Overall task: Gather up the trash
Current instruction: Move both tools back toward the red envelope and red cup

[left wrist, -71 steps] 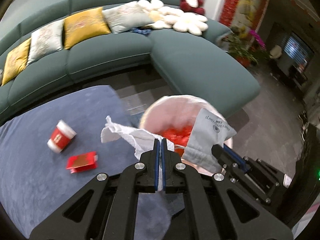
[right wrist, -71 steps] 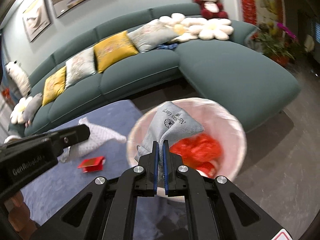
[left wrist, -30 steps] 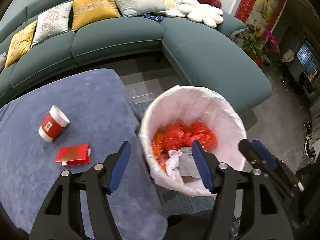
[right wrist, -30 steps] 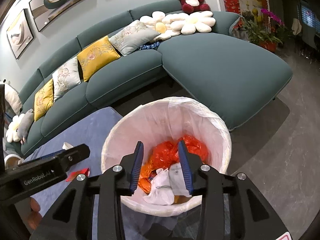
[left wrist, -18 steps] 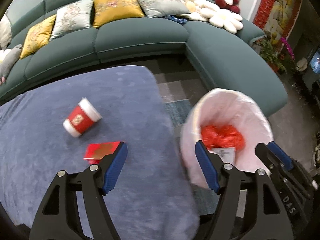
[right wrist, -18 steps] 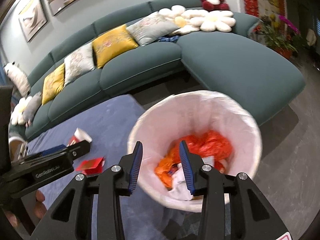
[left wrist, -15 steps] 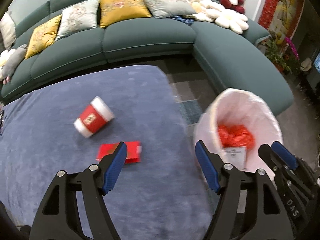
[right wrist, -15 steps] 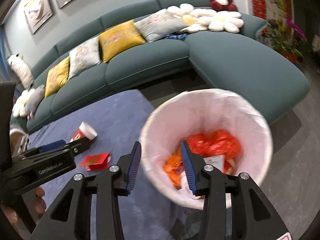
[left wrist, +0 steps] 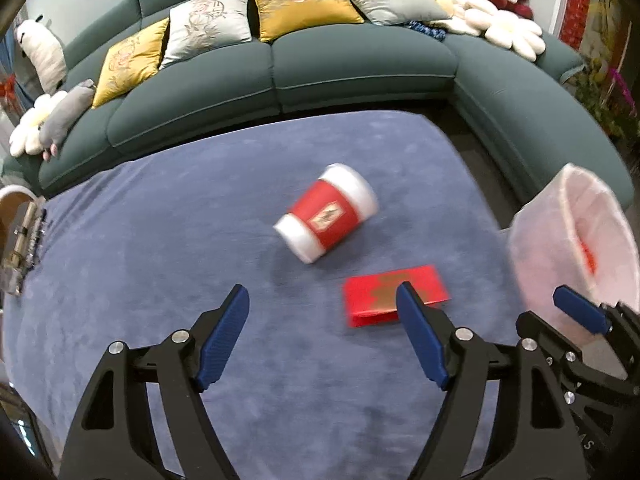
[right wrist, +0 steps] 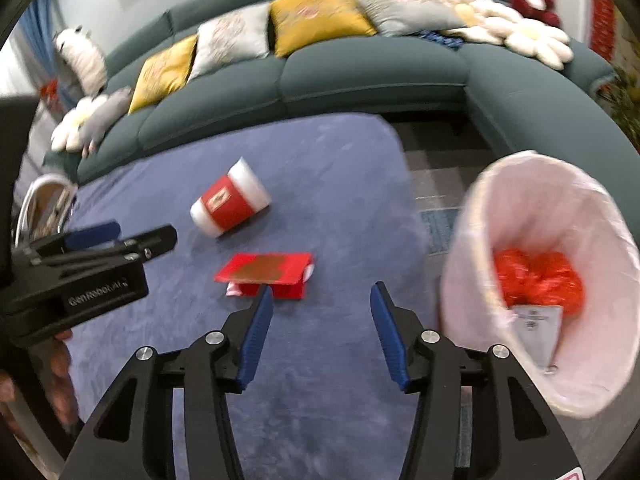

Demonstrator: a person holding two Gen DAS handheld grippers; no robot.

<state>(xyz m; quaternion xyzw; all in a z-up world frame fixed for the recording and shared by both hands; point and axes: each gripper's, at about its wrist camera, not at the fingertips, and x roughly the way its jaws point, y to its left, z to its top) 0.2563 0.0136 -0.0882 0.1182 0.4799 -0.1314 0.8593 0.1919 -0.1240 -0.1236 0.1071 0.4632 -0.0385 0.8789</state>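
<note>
Progress check, collection partly done. The white-lined round waste bin [right wrist: 560, 280] stands on the floor just off the right edge of the blue-grey velvety table top [left wrist: 160, 240]. Inside the bin lie crumpled red-orange plastic [right wrist: 536, 276] and a pale grey printed pouch [right wrist: 538, 332], so some trash is judged already deposited.

Left to collect: two items on the table top, both to the left of the bin.
- Red paper cup with white lid and sleeve label [left wrist: 328, 212], tipped on its side, farther from the bin.
- Flat red packet with a gold panel [left wrist: 394, 294], lying between the cup and the bin, apart from the cup.

Left gripper [left wrist: 320, 344]: jaws spread wide, empty, over the table with its right fingertip overlapping the packet's near edge in its own view; contact cannot be judged.
Right gripper [right wrist: 322, 332]: jaws parted wide, empty, just short of the packet, the bin on its right.

Both views are motion-blurred. Judged about halfway; the next pickups are likely the cup and packet.
</note>
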